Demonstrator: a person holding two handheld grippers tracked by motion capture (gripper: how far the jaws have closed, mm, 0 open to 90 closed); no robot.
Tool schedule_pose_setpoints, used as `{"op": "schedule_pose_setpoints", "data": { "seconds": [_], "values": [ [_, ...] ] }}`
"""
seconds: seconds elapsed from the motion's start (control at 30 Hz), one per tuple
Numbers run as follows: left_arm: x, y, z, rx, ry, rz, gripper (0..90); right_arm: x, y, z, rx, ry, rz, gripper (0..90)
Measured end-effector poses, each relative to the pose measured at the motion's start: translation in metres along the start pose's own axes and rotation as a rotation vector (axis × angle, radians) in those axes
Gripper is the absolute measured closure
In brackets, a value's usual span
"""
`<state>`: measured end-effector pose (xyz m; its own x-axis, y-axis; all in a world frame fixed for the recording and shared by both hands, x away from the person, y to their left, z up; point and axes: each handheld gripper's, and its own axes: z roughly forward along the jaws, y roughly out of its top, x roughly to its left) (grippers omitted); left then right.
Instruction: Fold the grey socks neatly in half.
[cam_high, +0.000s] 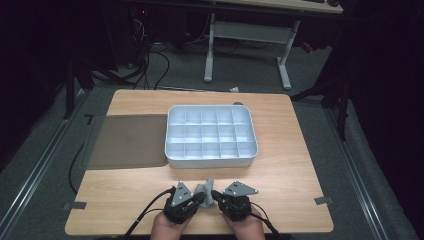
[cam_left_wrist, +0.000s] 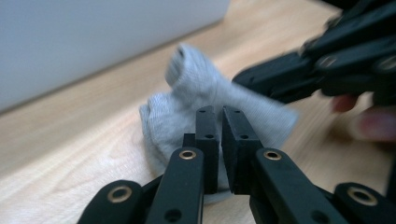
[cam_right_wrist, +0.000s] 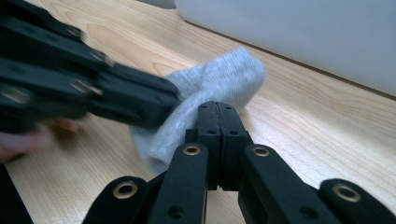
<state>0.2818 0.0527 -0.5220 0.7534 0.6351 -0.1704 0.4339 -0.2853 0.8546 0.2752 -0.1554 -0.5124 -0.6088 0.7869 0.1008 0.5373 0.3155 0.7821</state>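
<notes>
Near edge: your left gripper (cam_high: 204, 198) and right gripper (cam_high: 216, 196) meet nose to nose, each with jaws closed on the sock (cam_high: 206, 191). It bunches between them, standing up off the table (cam_high: 125, 200). The tray (cam_high: 210, 161) lies straight beyond, farther off.
</notes>
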Motion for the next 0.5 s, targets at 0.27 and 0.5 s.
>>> {"op": "schedule_pose_setpoints", "data": {
  "seconds": [0.27,0.5],
  "values": [
    [0.025,0.0,-0.021,0.004,0.088,-0.048,87.6,0.0,-0.002,0.0,-0.006,0.005,0.001,90.0],
    [0.024,-0.008,-0.005,0.141,0.112,-0.028,87.7,0.0,-0.004,0.001,-0.002,0.003,0.006,90.0]
  ]
}}
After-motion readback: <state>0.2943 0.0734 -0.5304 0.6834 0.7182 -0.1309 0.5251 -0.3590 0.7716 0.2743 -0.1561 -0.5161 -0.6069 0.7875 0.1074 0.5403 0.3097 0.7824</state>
